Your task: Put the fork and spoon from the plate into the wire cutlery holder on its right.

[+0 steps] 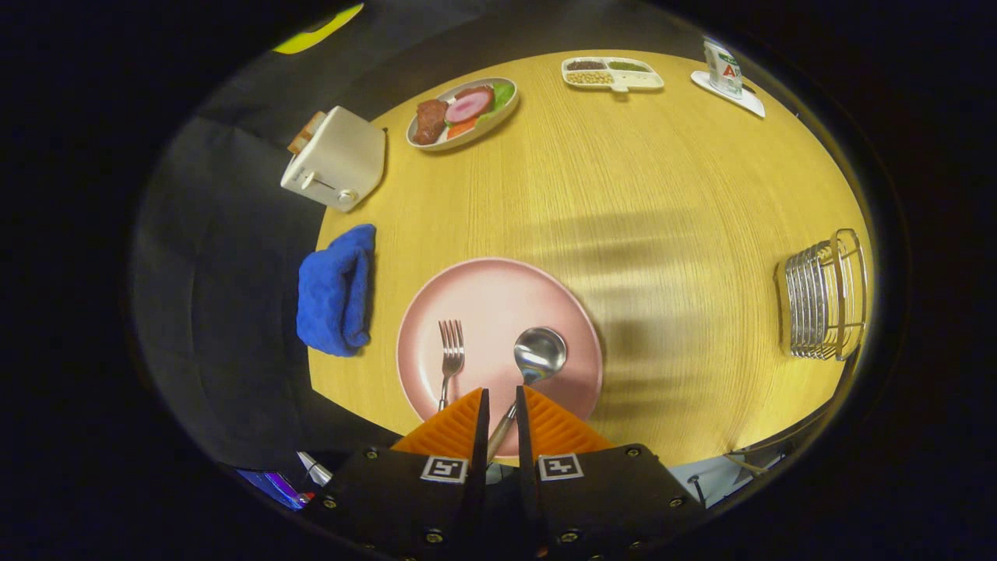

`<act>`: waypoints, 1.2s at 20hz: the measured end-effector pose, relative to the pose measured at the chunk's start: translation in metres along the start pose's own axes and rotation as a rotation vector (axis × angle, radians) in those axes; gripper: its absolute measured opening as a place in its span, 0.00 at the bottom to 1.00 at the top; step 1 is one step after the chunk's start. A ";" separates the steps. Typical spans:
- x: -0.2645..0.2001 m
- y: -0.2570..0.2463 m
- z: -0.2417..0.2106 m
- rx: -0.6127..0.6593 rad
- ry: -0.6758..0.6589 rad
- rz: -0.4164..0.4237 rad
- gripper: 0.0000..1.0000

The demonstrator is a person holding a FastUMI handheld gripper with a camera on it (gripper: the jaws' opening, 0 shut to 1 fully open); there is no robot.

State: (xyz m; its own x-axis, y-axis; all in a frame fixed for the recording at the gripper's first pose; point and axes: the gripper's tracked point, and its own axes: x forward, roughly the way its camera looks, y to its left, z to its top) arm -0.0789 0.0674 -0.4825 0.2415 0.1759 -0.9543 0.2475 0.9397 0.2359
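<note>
While poised above the plate (498,296), the tool (501,399) clamps the spoon (536,357) handle between its fingers.

I count one pink plate (498,312) carrying one fork (451,354) and one spoon (537,354). One wire cutlery holder (827,296) stands well off to its right. Further on I see one blue cloth (336,290), one toaster (335,160), one food platter (461,113), one divided tray (612,73) and one can (722,68). My one gripper (501,397) has two fingers, narrowly parted around the spoon's handle.
</note>
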 end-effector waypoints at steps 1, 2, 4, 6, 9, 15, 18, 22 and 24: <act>0.004 0.000 -0.006 -0.001 0.022 -0.008 0.19; 0.008 0.000 -0.009 0.003 0.044 -0.014 0.19; 0.020 -0.001 -0.015 0.019 0.071 -0.026 0.19; 0.028 -0.002 -0.018 0.017 0.084 -0.042 0.19; 0.035 -0.002 -0.024 0.013 0.109 -0.054 0.19; 0.046 0.000 -0.025 0.014 0.131 -0.063 0.26; 0.051 0.001 -0.026 0.011 0.149 -0.073 0.26; 0.054 0.000 -0.027 0.001 0.169 -0.088 0.26; 0.056 -0.004 -0.030 0.016 0.173 -0.088 0.16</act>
State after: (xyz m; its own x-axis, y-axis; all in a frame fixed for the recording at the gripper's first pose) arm -0.0948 0.0828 -0.5425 0.0541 0.1423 -0.9883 0.2754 0.9493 0.1518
